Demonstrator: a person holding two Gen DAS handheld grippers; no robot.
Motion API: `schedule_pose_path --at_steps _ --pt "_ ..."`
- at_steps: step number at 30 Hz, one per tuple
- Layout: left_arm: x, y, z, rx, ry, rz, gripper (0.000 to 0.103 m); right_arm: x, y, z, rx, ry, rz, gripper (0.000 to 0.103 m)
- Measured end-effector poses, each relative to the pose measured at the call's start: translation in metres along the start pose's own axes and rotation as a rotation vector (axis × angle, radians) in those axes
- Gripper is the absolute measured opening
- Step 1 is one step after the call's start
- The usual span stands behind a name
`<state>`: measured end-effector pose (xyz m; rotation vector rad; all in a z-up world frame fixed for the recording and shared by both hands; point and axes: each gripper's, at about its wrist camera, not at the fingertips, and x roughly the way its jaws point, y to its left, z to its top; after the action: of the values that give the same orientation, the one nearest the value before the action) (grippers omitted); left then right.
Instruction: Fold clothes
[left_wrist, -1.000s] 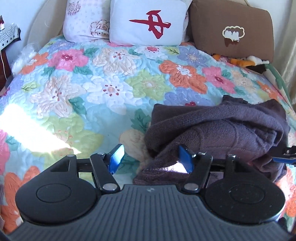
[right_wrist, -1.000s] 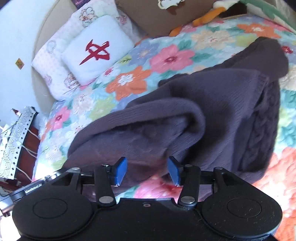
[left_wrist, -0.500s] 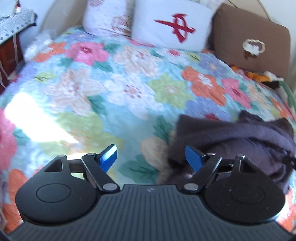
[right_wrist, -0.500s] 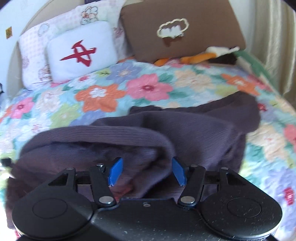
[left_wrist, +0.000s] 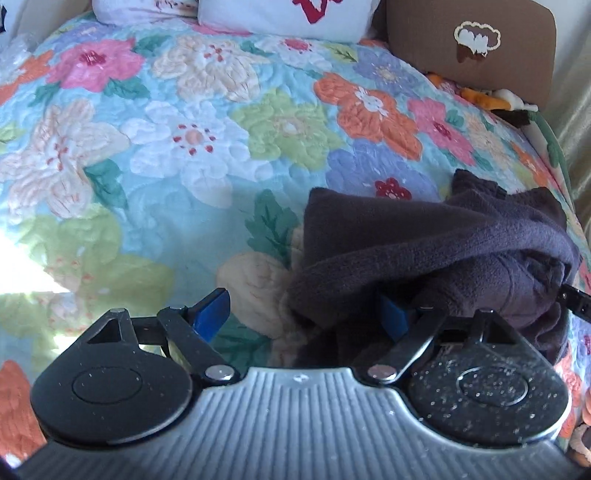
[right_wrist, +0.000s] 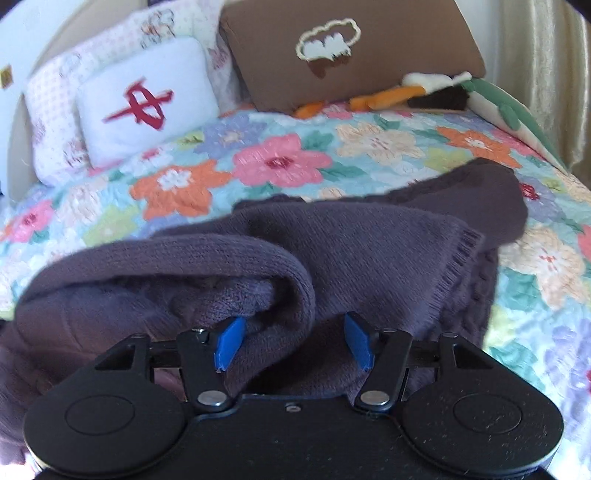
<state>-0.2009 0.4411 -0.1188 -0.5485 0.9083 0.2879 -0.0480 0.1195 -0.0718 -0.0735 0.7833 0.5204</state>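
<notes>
One dark purple sweater (left_wrist: 424, 251) lay bunched on the floral quilt (left_wrist: 177, 155). My left claw (left_wrist: 303, 314) had just been opening wider, its jaws apart over the sweater's near corner. My right claw (right_wrist: 291, 339) was open, a rolled fold between its jaws. Beyond them stood three pillows: one patterned (right_wrist: 55, 110), one white (right_wrist: 147, 99), one brown (right_wrist: 351, 51).

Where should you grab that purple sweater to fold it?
Probably by the thick rolled edge of the purple sweater nearest the camera. It bulges up off the flowered quilt, so fingers can slip round it from the near side. The right hand-held gripper already has a fold between its open jaws; the left hand-held gripper, which has just opened wider, straddles the sweater's left end.
</notes>
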Motion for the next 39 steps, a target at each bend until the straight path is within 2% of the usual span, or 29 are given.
schedule_pose_path --at_steps 3,4,5,6,7,8,9,10,11,12,13,15,19,24,27,31,35,39 --pt "0.008 0.006 -0.002 -0.063 0.022 -0.025 0.093 0.008 0.003 0.004 0.007 0.004 0.004 0.065" --pt "0.01 0.009 -0.002 -0.078 0.024 -0.029 0.095 0.01 0.004 0.004 0.002 0.003 0.003 0.06" --pt "0.013 0.011 -0.001 -0.092 0.025 -0.032 0.098 0.012 0.007 0.004 -0.013 0.001 0.002 0.054" --pt "0.016 0.012 0.001 -0.104 0.026 -0.032 0.1 0.012 0.01 0.003 -0.035 0.001 -0.007 0.035" --pt "0.019 0.013 0.002 -0.115 0.025 -0.031 0.1 0.012 0.012 0.002 -0.06 -0.002 -0.022 0.027" --pt "0.022 0.013 0.003 -0.121 0.025 -0.029 0.101 0.011 0.014 0.001 -0.079 -0.012 -0.028 0.025" --pt "0.023 0.012 0.003 -0.116 0.023 -0.026 0.101 0.008 0.014 0.0 -0.086 -0.023 -0.027 0.017" --pt "0.024 0.009 0.004 -0.098 0.017 -0.022 0.1 0.005 0.012 0.0 -0.086 -0.032 -0.026 0.015" --pt "0.023 0.005 0.004 -0.063 0.005 -0.022 0.088 0.002 0.011 -0.001 -0.083 -0.038 -0.024 0.014" --pt "0.02 0.0 0.004 -0.032 -0.002 -0.028 0.053 0.0 0.01 0.0 -0.08 -0.042 -0.024 0.013" --pt "0.018 -0.004 0.005 -0.004 -0.006 -0.035 0.036 -0.003 0.008 0.001 -0.077 -0.046 -0.025 0.011" --pt "0.009 -0.014 0.005 0.041 -0.039 -0.006 0.027 -0.007 0.007 0.003 -0.08 -0.055 -0.03 0.011" --pt "-0.005 -0.031 0.002 0.155 -0.12 0.112 0.023 -0.016 0.015 0.009 -0.145 -0.092 -0.064 0.01" --pt "-0.031 -0.028 0.006 0.165 -0.224 0.191 0.022 -0.032 0.024 0.022 -0.197 -0.143 -0.048 0.01" --pt "-0.049 -0.017 0.01 0.117 -0.282 0.211 0.022 -0.043 0.032 0.028 -0.227 -0.192 0.016 0.01" --pt "-0.073 -0.001 0.015 0.05 -0.386 0.329 0.022 -0.056 0.048 0.033 -0.292 -0.26 0.158 0.007" --pt "-0.091 0.024 0.017 -0.043 -0.439 0.363 0.022 -0.053 0.075 0.035 -0.399 -0.26 0.166 0.007" --pt "-0.095 0.041 0.015 -0.104 -0.435 0.374 0.022 -0.044 0.093 0.031 -0.374 -0.213 0.237 0.007"
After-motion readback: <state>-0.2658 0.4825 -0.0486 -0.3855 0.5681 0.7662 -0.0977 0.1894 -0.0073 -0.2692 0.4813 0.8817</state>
